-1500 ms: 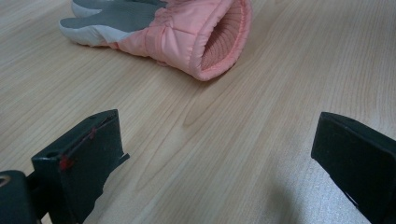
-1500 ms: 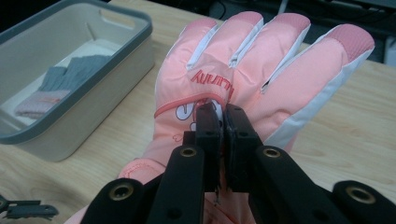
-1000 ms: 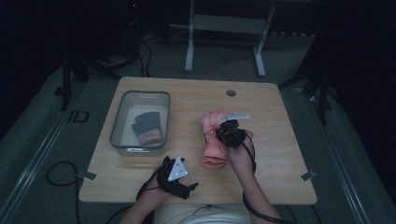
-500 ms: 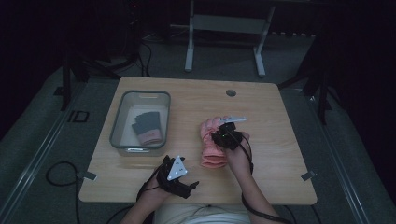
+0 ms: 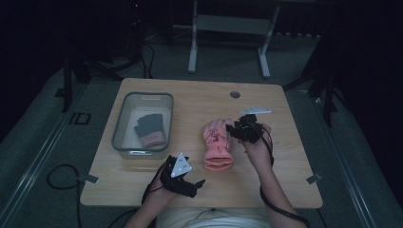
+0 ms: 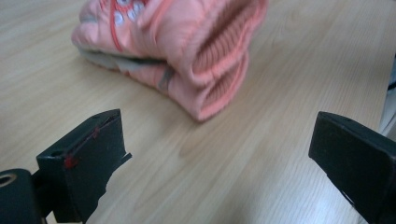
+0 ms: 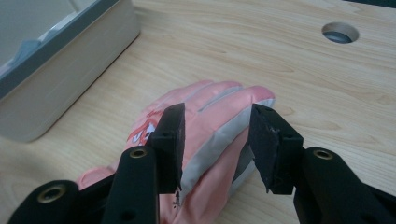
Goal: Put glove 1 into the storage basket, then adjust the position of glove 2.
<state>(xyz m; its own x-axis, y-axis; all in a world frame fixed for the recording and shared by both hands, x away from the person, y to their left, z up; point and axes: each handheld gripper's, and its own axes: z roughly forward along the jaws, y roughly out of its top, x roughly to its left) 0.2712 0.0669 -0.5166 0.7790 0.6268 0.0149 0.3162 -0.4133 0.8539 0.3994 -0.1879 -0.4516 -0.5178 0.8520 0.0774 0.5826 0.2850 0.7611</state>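
Observation:
A pink glove [image 5: 217, 145] lies flat on the wooden table [image 5: 266, 180], fingers away from the person, cuff toward them. My right gripper [image 5: 233, 129] hovers at the glove's right edge. Its jaws have just been opening, and in the right gripper view [image 7: 215, 109] they stand apart above the glove [image 7: 215, 140] without pressing on it. My left gripper [image 5: 191, 184] is near the table's front edge, left of the cuff. In the left gripper view [image 6: 217, 122] the jaws are wide open and empty, with the ribbed cuff [image 6: 219, 70] just ahead.
A grey-rimmed clear bin [image 5: 124, 109] at the table's left holds a dark glove [image 5: 149, 129]; its wall [image 7: 60, 70] is close in the right gripper view. A cable hole [image 5: 235, 94] sits at the back. A desk frame stands on the floor beyond.
The right gripper has slid right, off the top of the pink glove, and its jaws have spread apart. The glove stays on the table. The left gripper has risen slightly.

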